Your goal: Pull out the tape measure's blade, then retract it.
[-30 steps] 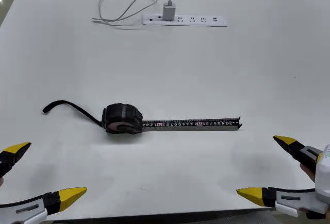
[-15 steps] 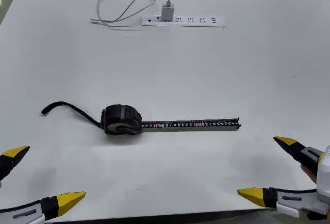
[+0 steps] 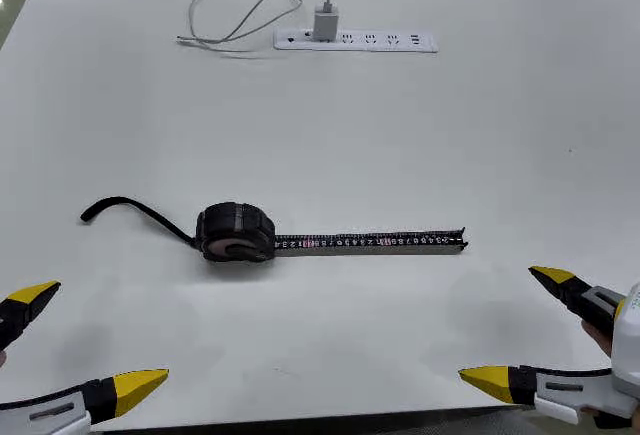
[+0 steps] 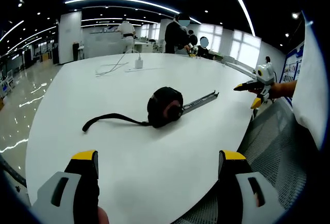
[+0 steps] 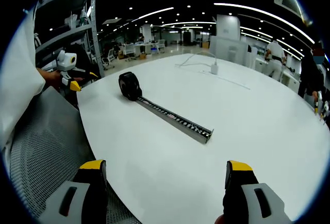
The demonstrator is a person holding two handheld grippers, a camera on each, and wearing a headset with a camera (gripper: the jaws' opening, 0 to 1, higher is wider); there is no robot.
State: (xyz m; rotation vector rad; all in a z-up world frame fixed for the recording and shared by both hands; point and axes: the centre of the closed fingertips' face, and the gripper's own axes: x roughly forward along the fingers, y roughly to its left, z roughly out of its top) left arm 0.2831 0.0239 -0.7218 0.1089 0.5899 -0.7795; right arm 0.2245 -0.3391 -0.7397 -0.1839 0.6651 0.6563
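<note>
A black tape measure lies on the white table, its blade drawn out to the right and its black wrist strap trailing left. It also lies ahead in the left gripper view as the tape measure and in the right gripper view as the tape measure with the blade toward me. My left gripper stands open at the near left edge, well short of the case. My right gripper stands open at the near right, apart from the blade tip. Both hold nothing.
A white power strip with a charger and a looped white cable lies at the far side of the table. The table's near edge runs just by both grippers. People stand far behind the table.
</note>
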